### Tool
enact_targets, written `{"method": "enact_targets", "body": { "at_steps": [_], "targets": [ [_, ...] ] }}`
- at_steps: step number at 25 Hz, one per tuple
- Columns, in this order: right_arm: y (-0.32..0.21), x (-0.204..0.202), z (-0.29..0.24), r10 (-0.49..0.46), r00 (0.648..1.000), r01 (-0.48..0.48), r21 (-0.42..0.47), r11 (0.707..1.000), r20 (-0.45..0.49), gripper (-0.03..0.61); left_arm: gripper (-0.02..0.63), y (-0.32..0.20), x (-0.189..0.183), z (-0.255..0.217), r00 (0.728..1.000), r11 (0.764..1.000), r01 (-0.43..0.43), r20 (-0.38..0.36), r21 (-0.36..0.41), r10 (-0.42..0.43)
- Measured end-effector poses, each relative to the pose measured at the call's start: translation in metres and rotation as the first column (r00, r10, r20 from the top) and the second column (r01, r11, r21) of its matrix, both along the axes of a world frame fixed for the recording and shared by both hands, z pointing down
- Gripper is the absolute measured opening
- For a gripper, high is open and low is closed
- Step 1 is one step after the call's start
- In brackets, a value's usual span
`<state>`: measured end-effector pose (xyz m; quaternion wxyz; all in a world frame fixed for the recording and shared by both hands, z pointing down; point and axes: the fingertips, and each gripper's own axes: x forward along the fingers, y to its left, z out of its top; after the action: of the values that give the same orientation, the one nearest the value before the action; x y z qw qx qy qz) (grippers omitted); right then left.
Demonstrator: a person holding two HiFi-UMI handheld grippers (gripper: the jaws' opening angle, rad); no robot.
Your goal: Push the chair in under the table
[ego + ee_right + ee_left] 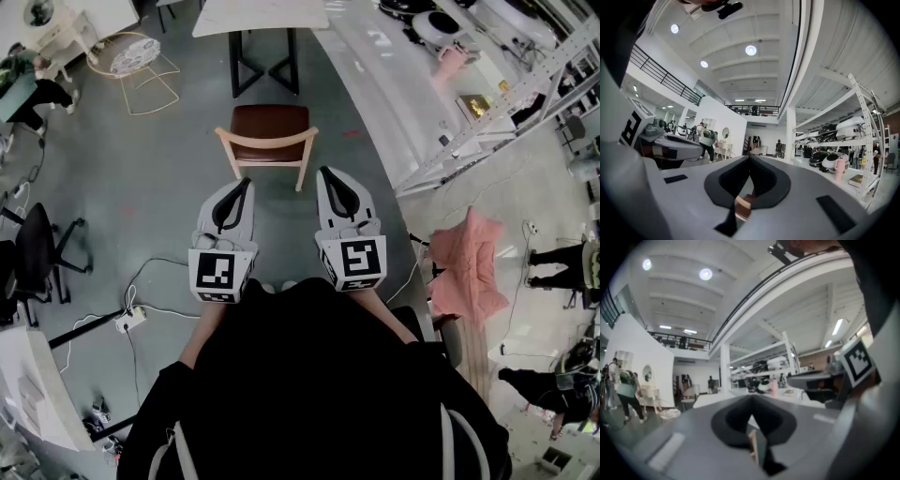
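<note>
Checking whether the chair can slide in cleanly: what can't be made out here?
Table: head view, far part cut off by the top edge.
Chair: in both gripper views, only a sliver shows past the shut jaws.
Far legs: head view, hidden under the seat.

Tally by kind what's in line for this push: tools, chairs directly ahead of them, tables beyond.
Tools: 2 (left tool, right tool, both shut)
Chairs: 1 (wooden chair, brown seat)
Tables: 1 (table, white top)
Total: 4
</note>
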<state>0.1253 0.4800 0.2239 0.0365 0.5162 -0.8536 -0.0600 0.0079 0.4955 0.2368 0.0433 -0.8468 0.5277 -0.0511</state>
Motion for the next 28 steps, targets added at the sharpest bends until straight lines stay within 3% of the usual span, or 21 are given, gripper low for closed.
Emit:
{"method": "enact_targets", "body": {
  "at_steps": [10, 17, 22, 28],
  "targets": [
    [-0.011, 0.011, 0.006, -0.045, 0.999, 0.044, 0.012, 0.999, 0.028, 0.021, 0.009, -0.005, 0.018, 0.001, 0.999, 0.999, -0.014, -0.032, 0.039, 0.016],
    [-0.032, -0.001, 0.019, -0.067, 0.998, 0.068, -0.012, 0.998, 0.013, 0.021, 0.009, -0.022, -0.002, 0.016, 0.999, 1.000, 0.024, -0.031, 0.003, -0.024],
    [-0.068, -0.014, 0.032, -0.071, 0.997, 0.071, -0.021, 0.997, 0.001, 0.021, 0.009, -0.061, -0.016, 0.031, 0.999, 0.999, 0.032, -0.028, -0.020, -0.033],
    [-0.147, -0.038, 0.044, -0.063, 0.998, 0.063, -0.008, 0.998, -0.005, 0.023, 0.010, -0.147, -0.040, 0.044, 1.000, 1.000, 0.005, -0.014, -0.008, -0.006]
  ]
}}
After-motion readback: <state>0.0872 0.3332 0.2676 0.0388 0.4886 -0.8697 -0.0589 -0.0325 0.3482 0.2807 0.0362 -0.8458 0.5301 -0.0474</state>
